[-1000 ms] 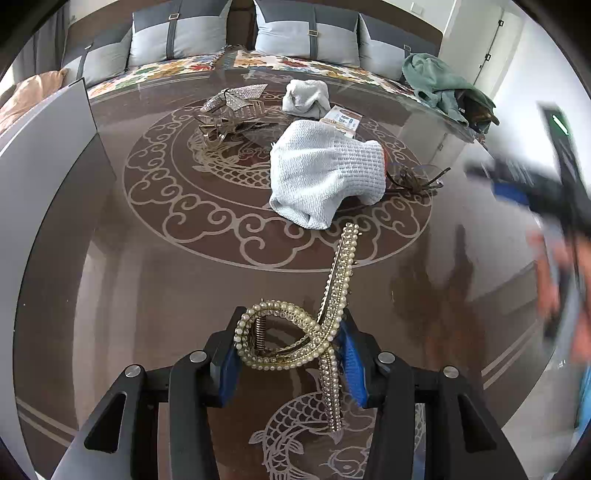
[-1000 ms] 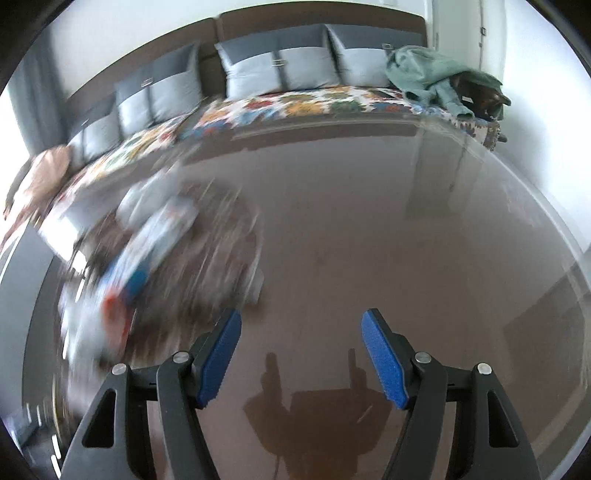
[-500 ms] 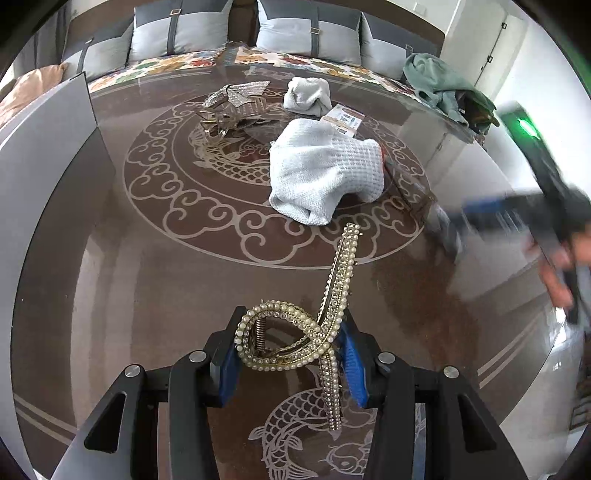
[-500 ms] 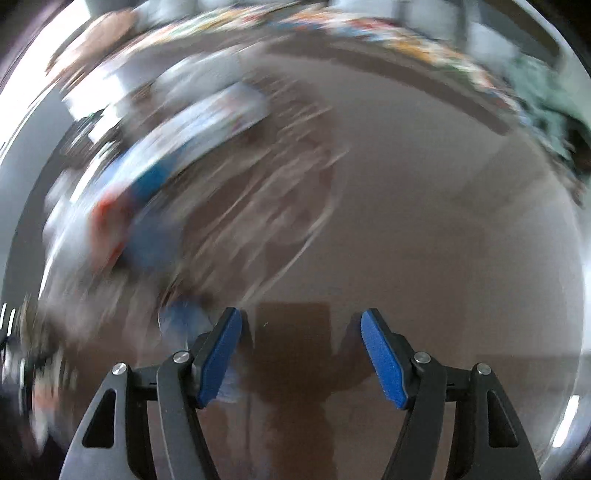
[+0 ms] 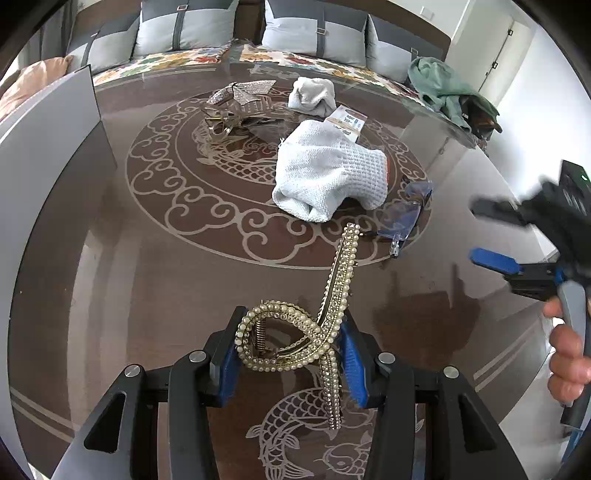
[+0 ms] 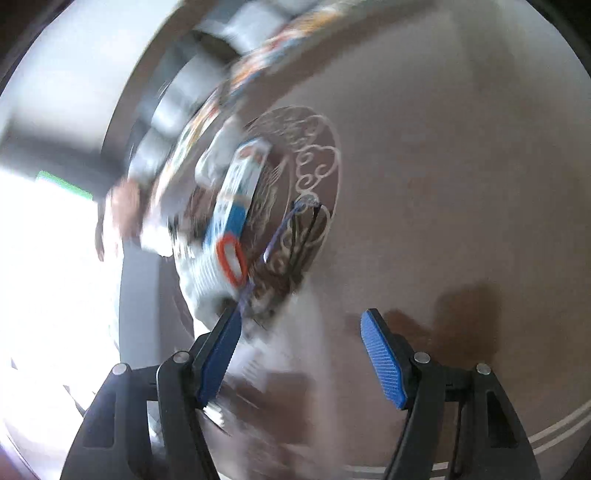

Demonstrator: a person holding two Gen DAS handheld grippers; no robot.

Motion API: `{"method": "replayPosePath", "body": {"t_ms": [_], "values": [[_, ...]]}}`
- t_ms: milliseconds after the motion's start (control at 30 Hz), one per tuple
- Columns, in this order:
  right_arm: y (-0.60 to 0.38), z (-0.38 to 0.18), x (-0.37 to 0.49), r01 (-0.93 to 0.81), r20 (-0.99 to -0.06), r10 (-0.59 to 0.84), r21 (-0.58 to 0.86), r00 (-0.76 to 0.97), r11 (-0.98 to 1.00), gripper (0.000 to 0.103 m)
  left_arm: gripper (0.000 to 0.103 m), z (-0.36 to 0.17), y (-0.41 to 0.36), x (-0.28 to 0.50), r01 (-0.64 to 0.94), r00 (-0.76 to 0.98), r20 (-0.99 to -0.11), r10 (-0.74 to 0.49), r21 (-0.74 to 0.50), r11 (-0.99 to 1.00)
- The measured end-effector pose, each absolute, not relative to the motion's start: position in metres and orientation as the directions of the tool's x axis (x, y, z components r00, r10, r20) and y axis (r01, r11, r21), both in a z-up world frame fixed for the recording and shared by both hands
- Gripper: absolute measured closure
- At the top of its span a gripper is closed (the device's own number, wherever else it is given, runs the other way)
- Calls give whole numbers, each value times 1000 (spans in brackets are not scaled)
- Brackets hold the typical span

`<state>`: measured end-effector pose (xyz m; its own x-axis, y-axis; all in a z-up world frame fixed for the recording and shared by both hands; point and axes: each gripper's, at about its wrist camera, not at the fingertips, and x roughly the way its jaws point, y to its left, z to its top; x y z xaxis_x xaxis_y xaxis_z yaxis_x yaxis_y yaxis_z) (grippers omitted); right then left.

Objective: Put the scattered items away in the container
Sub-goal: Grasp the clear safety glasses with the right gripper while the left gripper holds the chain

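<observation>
My left gripper point(image 5: 288, 354) is shut on a pearl-studded hair clip point(image 5: 295, 343), held just above the brown patterned table point(image 5: 147, 277). A grey container point(image 5: 44, 155) stands at the far left. On the table lie a white knitted cloth point(image 5: 325, 170), a smaller white cloth point(image 5: 312, 96), a rhinestone hair clip point(image 5: 240, 99), a printed packet point(image 5: 347, 120) and blue-tinted glasses point(image 5: 404, 218). My right gripper point(image 5: 491, 236) is open and empty at the right. Its own view is blurred and tilted, with the open gripper point(image 6: 299, 354) near the glasses point(image 6: 291, 221).
A sofa with grey cushions point(image 5: 317, 33) and a floral cover runs behind the table. A green garment point(image 5: 443, 88) lies at the back right. A white door point(image 5: 502, 48) is at the far right.
My right gripper has swung quickly across the right side of the table and now points toward the pile of items. My left gripper holds the pearl clip almost still.
</observation>
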<state>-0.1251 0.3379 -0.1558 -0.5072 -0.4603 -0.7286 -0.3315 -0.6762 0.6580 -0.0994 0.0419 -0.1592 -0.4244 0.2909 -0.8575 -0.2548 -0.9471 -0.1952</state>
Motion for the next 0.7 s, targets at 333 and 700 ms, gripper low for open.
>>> {"method": "replayPosePath", "body": {"t_ms": [333,700], "values": [[266,-150,-173,-370,-864,-169,370,-474,-852,56,56,-160,36,-100,-258,-418,-848,325,-232,-938],[251,-154,-122,-54,-881,-283,326,-380,-944,84,56,-159,39,-91,-254,-406,-848,340,-252,-934]]}}
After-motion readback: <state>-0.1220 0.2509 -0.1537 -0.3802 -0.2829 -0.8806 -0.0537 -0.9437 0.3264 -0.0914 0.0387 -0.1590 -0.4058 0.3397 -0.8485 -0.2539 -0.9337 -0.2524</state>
